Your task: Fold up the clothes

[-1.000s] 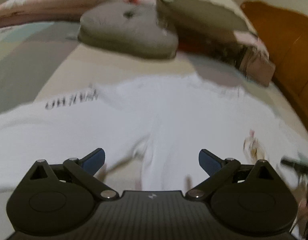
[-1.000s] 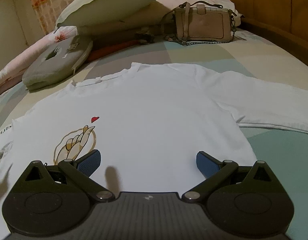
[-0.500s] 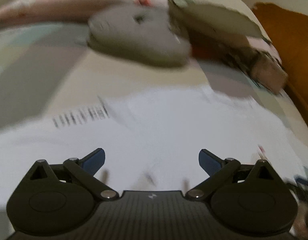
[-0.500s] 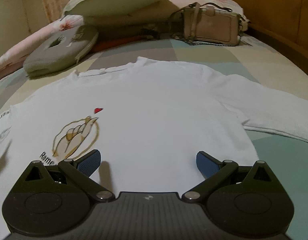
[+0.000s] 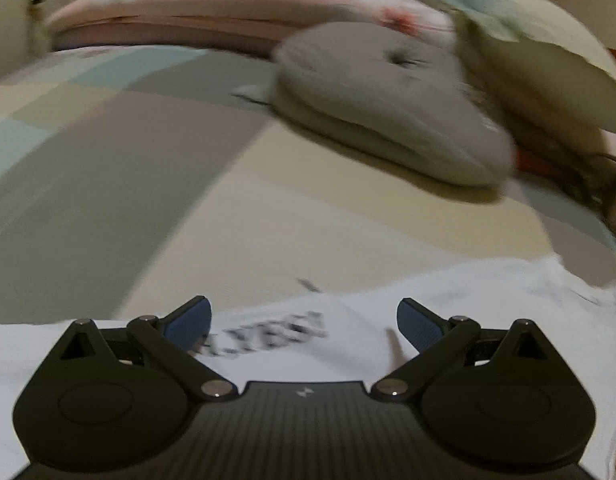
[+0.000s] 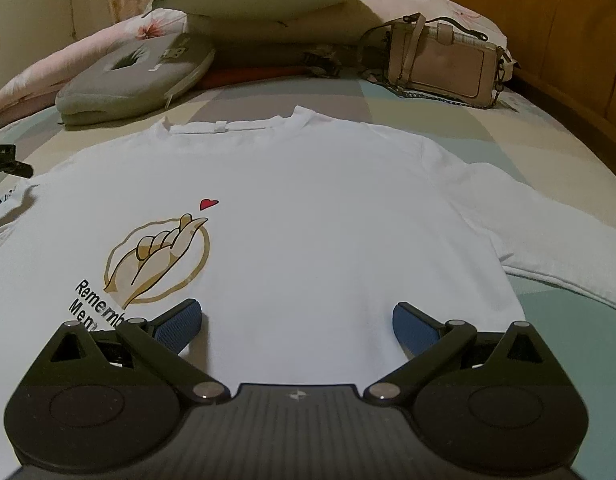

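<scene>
While the white T-shirt (image 6: 308, 208) lies flat, both our tools, left tool (image 5: 303, 320) and right tool (image 6: 295, 320), gape wide over it; next, we pinch its sleeves.

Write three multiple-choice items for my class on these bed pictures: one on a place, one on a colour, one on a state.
1. Where is the handbag?
A) beyond the T-shirt's collar, right
B) on the T-shirt
C) on the floor

2. What colour is the heart printed on the T-shirt?
A) blue
B) red
C) green

3. How is the right gripper?
A) shut on a sleeve
B) shut, empty
C) open

Answers: 1 A, it lies on the bedsheet near the headboard. 2 B, it is red above the hand drawing. 3 C, its jaws stand wide apart over the fabric.
</scene>
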{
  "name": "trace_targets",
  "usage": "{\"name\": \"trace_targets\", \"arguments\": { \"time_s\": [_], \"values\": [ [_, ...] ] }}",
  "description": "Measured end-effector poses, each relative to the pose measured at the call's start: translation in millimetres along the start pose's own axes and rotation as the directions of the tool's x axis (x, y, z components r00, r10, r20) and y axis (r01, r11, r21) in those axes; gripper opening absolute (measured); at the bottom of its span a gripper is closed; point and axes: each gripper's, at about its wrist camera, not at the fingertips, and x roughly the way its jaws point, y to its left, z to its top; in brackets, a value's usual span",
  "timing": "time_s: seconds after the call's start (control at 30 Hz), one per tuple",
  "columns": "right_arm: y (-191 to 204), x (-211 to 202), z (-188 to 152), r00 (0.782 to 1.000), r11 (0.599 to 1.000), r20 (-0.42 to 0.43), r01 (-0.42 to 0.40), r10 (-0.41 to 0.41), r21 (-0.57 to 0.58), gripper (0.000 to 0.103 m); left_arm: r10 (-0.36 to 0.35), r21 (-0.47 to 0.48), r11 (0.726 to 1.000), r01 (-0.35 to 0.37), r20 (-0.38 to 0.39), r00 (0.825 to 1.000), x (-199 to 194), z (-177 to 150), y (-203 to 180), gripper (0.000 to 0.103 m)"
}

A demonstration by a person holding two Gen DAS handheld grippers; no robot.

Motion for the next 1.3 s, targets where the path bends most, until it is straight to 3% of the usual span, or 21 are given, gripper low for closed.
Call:
{"name": "trace_targets", "arguments": {
  "time_s": [0.1, 0.17, 0.3, 0.37, 0.47, 0.6, 0.73, 0.87, 0.97, 1.07, 1.3],
  "values": [
    [0.8, 0.3, 0.0, 1.0, 1.0, 0.0, 0.003, -0.003, -0.002, 0.103, -0.047, -0.009, 0.999, 0.047, 0.01, 0.999, -13.2, 1.3, -3.8, 0.099],
    [1.0, 0.1, -0.2, 1.0, 1.0, 0.001, 0.003, -0.003, -0.003, 0.103, -0.132, -0.005, 0.991, 0.132, -0.007, 0.991, -21.4, -0.8, -12.9, 0.099],
    [1.7, -0.2, -0.9, 1.0, 1.0, 0.004, 0.005, -0.005, -0.008, 0.103, -0.299, 0.009, 0.954, 0.3, -0.067, 0.952, -21.1, -4.3, -37.3, 0.1],
    [1.5, -0.3, -1.2, 1.0, 1.0, 0.004, 0.004, -0.004, -0.011, 0.103, -0.265, 0.037, 0.962, 0.269, -0.087, 0.96, -8.9, -6.0, -48.5, 0.1],
    [0.9, -0.3, -1.9, 1.0, 1.0, 0.001, 0.003, -0.003, -0.009, 0.103, -0.163, 0.058, 0.984, 0.167, -0.065, 0.984, 11.2, -4.8, -52.6, 0.099],
    [2.2, 0.6, -1.4, 1.0, 1.0, -0.009, 0.01, -0.01, -0.006, 0.103, -0.079, 0.082, 0.993, 0.082, -0.044, 0.996, 16.2, 7.3, -58.6, 0.099],
    [5.7, -2.1, 0.7, 1.0, 1.0, -0.024, 0.013, -0.013, -0.003, 0.103, -0.103, 0.125, 0.986, 0.106, -0.026, 0.994, -14.3, 11.8, -55.9, 0.099],
    [12.4, -14.7, 2.1, 0.991, 0.991, -0.032, -0.128, 0.13, 0.046, 0.103, -0.044, 0.216, 0.975, 0.042, 0.006, 0.999, -53.2, 20.3, -42.9, 0.099],
    [24.1, -19.8, 2.4, 0.962, 0.961, -0.064, -0.258, 0.265, 0.096, 0.103, -0.013, 0.19, 0.982, 0.01, 0.017, 1.0, -73.9, 29.4, -18.5, 0.1],
    [45.3, -21.2, 0.1, 0.943, 0.945, -0.085, -0.316, 0.322, 0.081, 0.103, -0.018, 0.111, 0.994, 0.021, -0.024, 1.0, -72.6, 27.7, 6.9, 0.1],
    [77.6, -12.1, -4.2, 0.968, 0.972, -0.109, -0.231, 0.225, -0.042, 0.103, -0.007, 0.073, 0.997, 0.013, -0.08, 0.997, -31.4, -4.2, 29.9, 0.1]
  ]
}}
